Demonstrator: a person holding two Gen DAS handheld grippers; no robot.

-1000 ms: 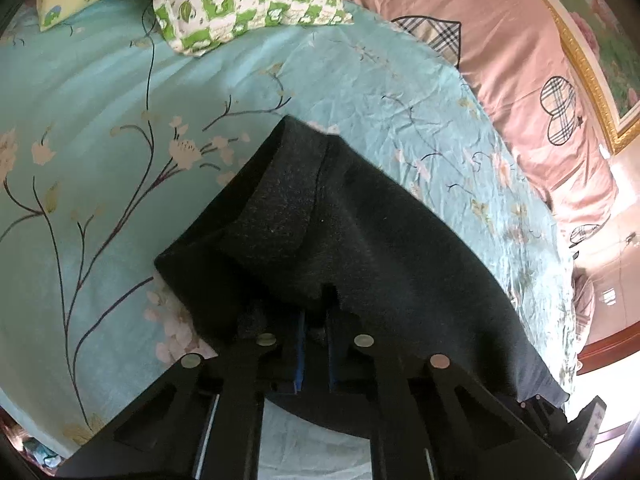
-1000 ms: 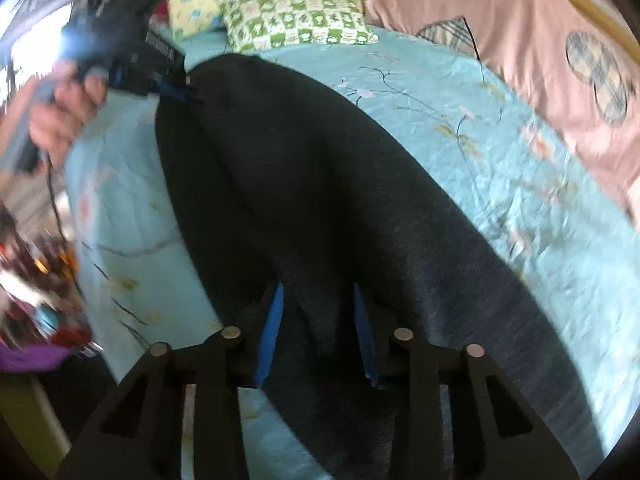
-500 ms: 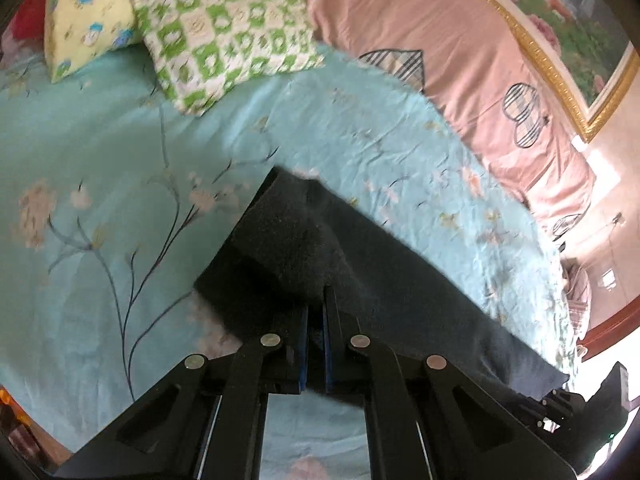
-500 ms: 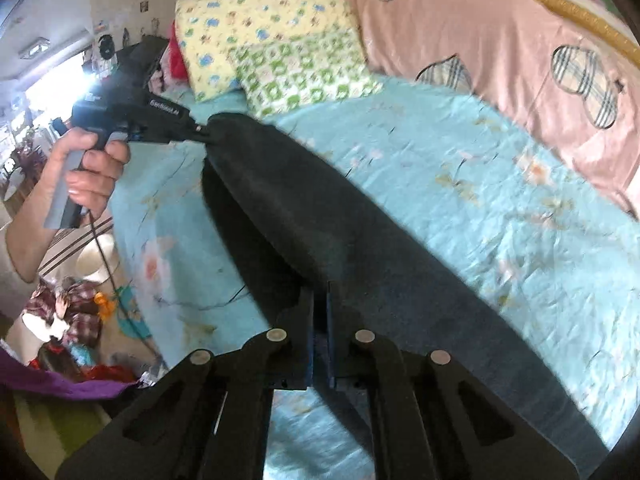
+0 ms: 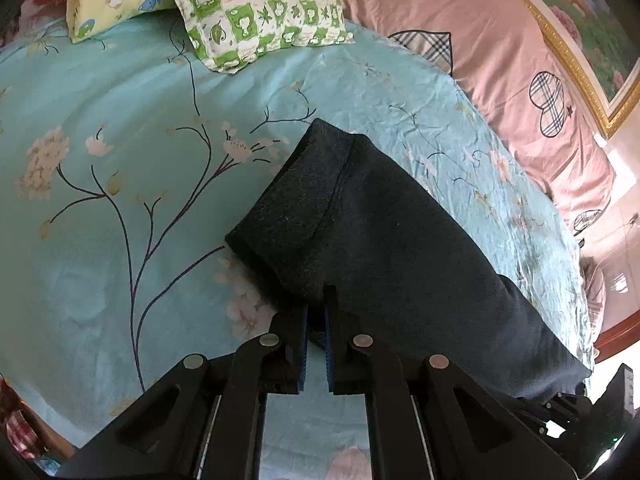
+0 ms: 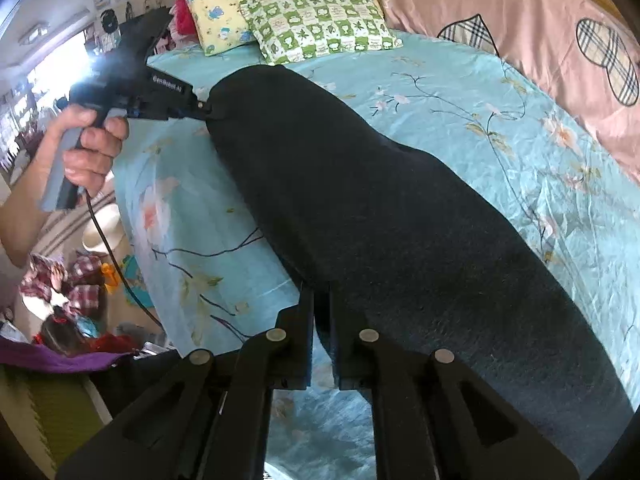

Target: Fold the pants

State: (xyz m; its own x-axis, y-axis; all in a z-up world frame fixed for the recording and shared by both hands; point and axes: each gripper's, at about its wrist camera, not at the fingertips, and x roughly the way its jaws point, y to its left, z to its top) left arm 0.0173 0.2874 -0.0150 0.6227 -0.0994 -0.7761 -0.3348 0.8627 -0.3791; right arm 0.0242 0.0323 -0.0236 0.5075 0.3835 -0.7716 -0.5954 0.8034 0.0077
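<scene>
On bed (image 5: pixel 120 240): dark pants (image 5: pixel 380 232) stretched between both. Left hand-held gripper (image 5: pixel 316 312) opening, cloth between pads; right hand-held gripper (image 6: pixel 320 304) clamped on pants edge.

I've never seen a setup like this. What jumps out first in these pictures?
The dark pants stand out, stretched long across the turquoise flowered bed sheet. At each end a black handheld tool pinches the cloth: the left tool, gripped by a person's hand at the far end, and the right tool at the near end. Behind lie a green checked pillow and a pink quilt.
</scene>
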